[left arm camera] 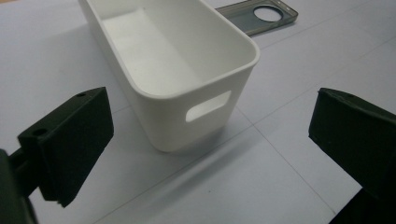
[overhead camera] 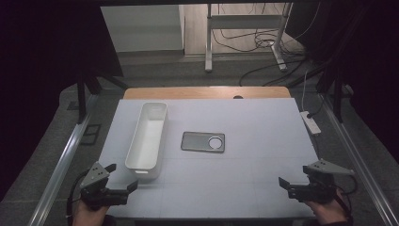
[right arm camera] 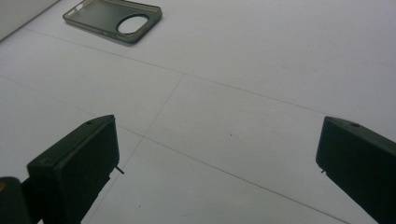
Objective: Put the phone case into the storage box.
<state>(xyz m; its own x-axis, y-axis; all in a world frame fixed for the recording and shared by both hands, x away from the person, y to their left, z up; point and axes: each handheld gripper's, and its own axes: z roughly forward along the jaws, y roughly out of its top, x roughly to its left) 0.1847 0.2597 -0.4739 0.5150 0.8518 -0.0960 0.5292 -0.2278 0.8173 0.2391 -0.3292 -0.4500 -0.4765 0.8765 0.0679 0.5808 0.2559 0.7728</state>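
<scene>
A long white plastic bin (overhead camera: 147, 141) with a handle slot lies lengthwise on the left half of the white table; it looks empty. To its right, near the middle, a grey translucent phone case (overhead camera: 203, 141) with a round camera hole lies flat. My left gripper (overhead camera: 121, 176) is at the front left corner, open, just short of the bin's near end. In the left gripper view the bin (left arm camera: 177, 70) lies ahead between the spread jaws of the left gripper (left arm camera: 208, 116), with the case (left arm camera: 261, 16) beyond. My right gripper (overhead camera: 296, 175) is open at the front right. In its view, bare table lies between the jaws of the right gripper (right arm camera: 217, 135) and the case (right arm camera: 112, 18) is far ahead, left.
The white table mat (overhead camera: 244, 179) has a wooden edge (overhead camera: 207, 92) at the far side. A white power strip (overhead camera: 310, 121) lies off the right edge. Metal rails (overhead camera: 61, 165) run along both sides. A stand's legs (overhead camera: 208, 56) and cables are on the floor beyond.
</scene>
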